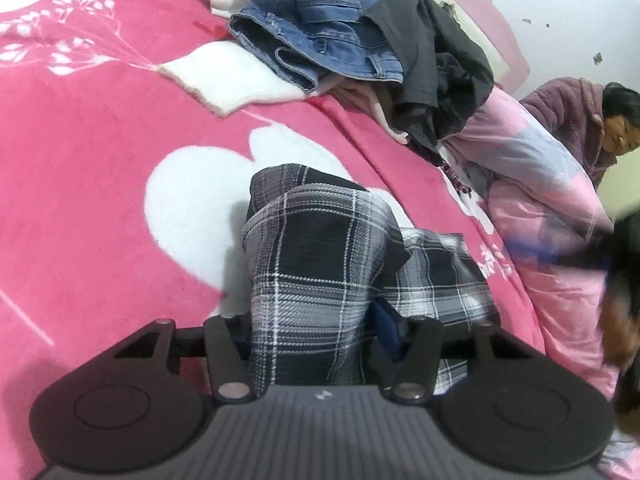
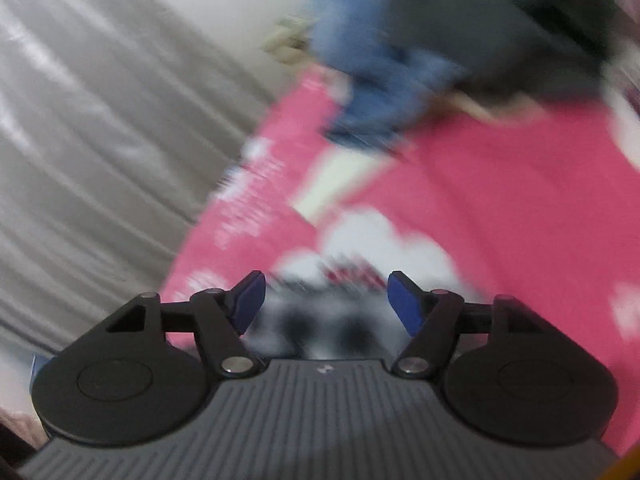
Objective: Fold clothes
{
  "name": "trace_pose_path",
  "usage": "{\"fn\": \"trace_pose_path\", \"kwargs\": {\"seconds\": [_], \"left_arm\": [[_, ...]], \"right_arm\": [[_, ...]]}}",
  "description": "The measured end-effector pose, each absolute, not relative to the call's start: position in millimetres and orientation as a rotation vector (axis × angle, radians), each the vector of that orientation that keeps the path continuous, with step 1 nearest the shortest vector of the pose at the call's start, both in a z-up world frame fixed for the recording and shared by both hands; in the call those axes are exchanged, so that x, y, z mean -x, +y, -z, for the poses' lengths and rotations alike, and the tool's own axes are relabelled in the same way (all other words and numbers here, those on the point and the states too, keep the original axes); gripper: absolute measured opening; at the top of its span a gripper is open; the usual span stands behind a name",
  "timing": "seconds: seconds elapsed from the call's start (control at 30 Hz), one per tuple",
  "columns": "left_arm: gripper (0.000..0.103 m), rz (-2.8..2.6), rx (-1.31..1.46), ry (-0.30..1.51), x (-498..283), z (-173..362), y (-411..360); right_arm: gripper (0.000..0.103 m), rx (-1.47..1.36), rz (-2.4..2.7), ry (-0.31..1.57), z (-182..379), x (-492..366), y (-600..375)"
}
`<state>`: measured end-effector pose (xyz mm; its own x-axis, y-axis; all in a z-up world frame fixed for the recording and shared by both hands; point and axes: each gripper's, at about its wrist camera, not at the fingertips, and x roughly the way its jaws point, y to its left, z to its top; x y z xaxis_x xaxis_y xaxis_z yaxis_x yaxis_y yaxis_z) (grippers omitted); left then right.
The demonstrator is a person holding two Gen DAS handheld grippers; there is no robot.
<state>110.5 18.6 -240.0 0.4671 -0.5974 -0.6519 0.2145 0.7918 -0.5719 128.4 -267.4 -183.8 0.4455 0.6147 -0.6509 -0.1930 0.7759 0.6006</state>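
A black, white and grey plaid garment (image 1: 320, 248) lies bunched on the pink blanket (image 1: 100, 200) in the left wrist view. Its near end fills the gap of my left gripper (image 1: 316, 332), which is shut on it; the cloth hides most of the fingers, and only one blue pad (image 1: 386, 326) peeks out. The right wrist view is heavily blurred. There my right gripper (image 2: 326, 304) stands open with both blue pads (image 2: 250, 304) bare. A smeared plaid patch (image 2: 320, 324) shows beyond them, touching neither.
Blue jeans (image 1: 320, 32) and a dark garment (image 1: 440, 64) are piled at the back of the bed over a white cloth (image 1: 228, 80). A pale pink quilt (image 1: 540, 208) runs along the right side. A person in a purple jacket (image 1: 572, 120) is beyond it. A grey curtain (image 2: 100, 140) hangs left.
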Motion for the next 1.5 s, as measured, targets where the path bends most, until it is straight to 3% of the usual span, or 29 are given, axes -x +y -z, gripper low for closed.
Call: {"fn": "trace_pose_path", "kwargs": {"seconds": [0.2,0.5,0.8,1.1,1.37,1.5], "left_arm": [[0.054,0.496,0.436,0.979,-111,238,16],[0.053,0.464,0.447,0.983,-110,238,14],[0.053,0.463,0.447,0.988,-111,239,14],[0.053,0.412,0.342,1.043,-113,229,-2],[0.054,0.377,0.262,1.073,-114,223,-15],[0.054,0.355,0.197,1.073,-112,219,-25]], "right_arm": [[0.068,-0.535,-0.496,1.144,246,-94,-283],[0.072,-0.68,-0.646,1.109,272,-160,-267],[0.072,-0.671,-0.765,1.141,273,-108,-271],[0.072,-0.777,-0.745,1.093,281,-145,-266],[0.073,-0.751,-0.836,1.106,280,-121,-264],[0.065,-0.795,-0.8,1.113,284,-137,-267]]}}
